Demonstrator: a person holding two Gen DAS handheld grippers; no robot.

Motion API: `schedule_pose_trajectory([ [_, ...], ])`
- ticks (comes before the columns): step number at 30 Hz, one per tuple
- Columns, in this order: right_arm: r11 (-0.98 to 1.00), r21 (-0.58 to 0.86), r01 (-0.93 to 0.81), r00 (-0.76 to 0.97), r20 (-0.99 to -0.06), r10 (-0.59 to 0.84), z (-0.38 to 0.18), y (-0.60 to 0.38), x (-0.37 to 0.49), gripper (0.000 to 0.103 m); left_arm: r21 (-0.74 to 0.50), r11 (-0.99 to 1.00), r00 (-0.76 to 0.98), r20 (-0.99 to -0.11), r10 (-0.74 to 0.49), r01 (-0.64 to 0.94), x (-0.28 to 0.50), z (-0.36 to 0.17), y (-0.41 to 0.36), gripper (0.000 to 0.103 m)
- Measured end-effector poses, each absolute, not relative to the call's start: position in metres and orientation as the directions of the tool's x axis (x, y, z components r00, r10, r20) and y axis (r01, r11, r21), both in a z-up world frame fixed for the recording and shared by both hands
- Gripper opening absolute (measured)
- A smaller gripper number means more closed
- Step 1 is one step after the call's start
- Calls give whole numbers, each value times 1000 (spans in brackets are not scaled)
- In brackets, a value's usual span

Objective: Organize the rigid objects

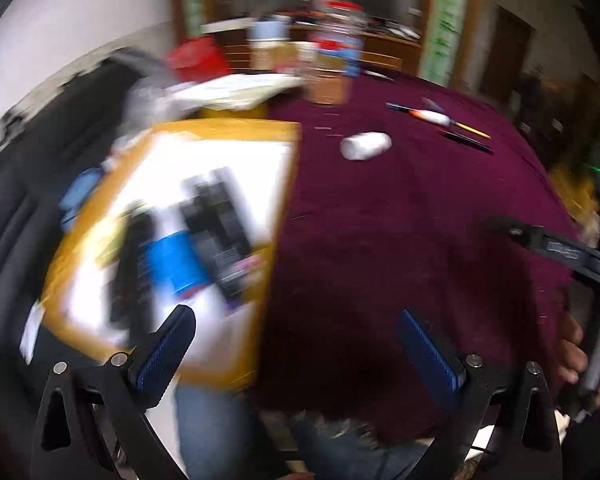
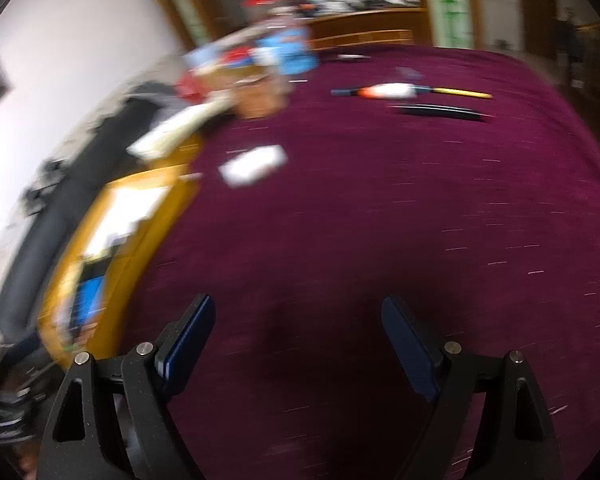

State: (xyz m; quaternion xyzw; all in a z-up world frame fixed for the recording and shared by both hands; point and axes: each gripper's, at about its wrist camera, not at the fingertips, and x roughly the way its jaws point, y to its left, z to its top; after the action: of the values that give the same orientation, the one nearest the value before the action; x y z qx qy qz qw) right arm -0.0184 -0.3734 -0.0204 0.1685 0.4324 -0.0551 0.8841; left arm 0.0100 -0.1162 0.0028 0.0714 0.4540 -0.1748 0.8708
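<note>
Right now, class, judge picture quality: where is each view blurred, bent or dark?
Left wrist view: the box contents smear with motion blur, the white object is soft, and fisheye bends the maroon cloth. Right wrist view: everything is streaked, specks drawn into dashes; shadow darkens the cloth between the open right gripper fingers.

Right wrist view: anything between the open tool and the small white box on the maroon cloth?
Nothing. Only bare maroon cloth separates the right tool from the small white box, seen in the right wrist view.
</note>
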Motion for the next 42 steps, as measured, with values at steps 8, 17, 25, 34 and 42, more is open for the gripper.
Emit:
schedule_pose_trajectory([
  [8, 892, 144, 429, 569, -810, -142, -66, -442, 41, 85, 0, 897, 454, -863, -223, 442, 93, -47, -226, 102],
  [17, 932, 6, 363, 554, -805, -211, -70, -426, 56, 96, -14, 901, 431, -874, -222, 434, 123, -77, -247, 103],
  [25, 933, -4, 360, 554, -804, -217, -71, -424, 53, 98, -13, 898, 441, -868, -229, 440, 123, -78, -244, 103],
  [34, 933, 0, 360, 557, -802, -215, -73, -424, 53, 98, -36, 919, 460, -858, -229, 391, 115, -72, -224, 103],
  [42, 928, 71, 365, 601, -780, -176, -69, -428, 47, 98, -23, 948, 553, -808, -205, 319, 79, -30, -177, 102],
])
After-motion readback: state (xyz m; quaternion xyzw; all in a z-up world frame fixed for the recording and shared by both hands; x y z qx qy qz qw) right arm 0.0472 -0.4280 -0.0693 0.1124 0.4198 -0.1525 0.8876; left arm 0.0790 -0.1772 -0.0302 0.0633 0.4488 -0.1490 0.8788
